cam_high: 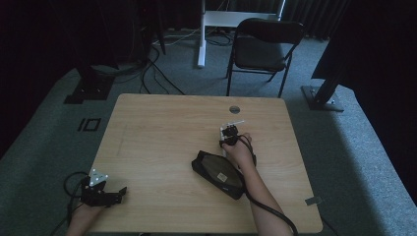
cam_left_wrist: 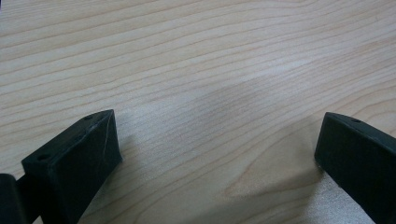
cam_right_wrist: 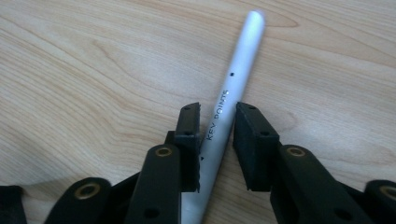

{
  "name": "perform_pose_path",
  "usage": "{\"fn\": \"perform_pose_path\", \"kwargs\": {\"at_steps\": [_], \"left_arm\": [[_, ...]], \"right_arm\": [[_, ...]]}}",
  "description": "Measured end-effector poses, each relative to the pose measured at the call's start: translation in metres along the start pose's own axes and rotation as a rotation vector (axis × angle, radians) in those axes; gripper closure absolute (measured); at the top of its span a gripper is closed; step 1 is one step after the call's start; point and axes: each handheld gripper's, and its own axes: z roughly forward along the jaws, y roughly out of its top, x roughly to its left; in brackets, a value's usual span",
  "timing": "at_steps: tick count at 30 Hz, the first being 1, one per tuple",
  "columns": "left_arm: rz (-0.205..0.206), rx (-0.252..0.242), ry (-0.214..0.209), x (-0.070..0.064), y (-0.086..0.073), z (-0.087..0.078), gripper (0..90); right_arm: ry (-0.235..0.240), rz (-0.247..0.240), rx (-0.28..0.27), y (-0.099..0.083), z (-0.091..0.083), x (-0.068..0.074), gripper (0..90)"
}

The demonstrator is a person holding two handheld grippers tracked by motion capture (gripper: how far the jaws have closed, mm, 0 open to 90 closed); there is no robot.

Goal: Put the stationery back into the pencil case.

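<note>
the right gripper [cam_right_wrist: 217, 140] has its jaws narrow around a silver pen [cam_right_wrist: 229, 107]; the left jaw touches the barrel, a thin gap shows at the right one, so a firm grip cannot be told. the pen runs from bottom centre to the top right of the right gripper view, printed "key points". in the high view this gripper [cam_high: 229, 132] sits right of centre, just above a black case [cam_high: 218, 173]. the left gripper [cam_high: 104, 191], lower left, has its jaws wide over the bare table [cam_left_wrist: 196, 60].
</note>
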Motion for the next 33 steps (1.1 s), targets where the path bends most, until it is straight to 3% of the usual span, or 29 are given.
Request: {"fn": "perform_pose_path", "kwargs": {"at_steps": [10,21,33], "left_arm": [[0.0,0.0,0.0,0.0,0.0,0.0,0.1],[0.0,0.0,0.0,0.0,0.0,0.0,0.1],[0.0,0.0,0.0,0.0,0.0,0.0,0.1]], "right_arm": [[-0.003,-0.064,-0.015,-0.004,-0.001,-0.008,77.7],[0.017,-0.023,0.0,-0.003,-0.006,-0.012,78.4],[0.039,-0.057,-0.028,0.003,-0.029,-0.012,78.4]]}}
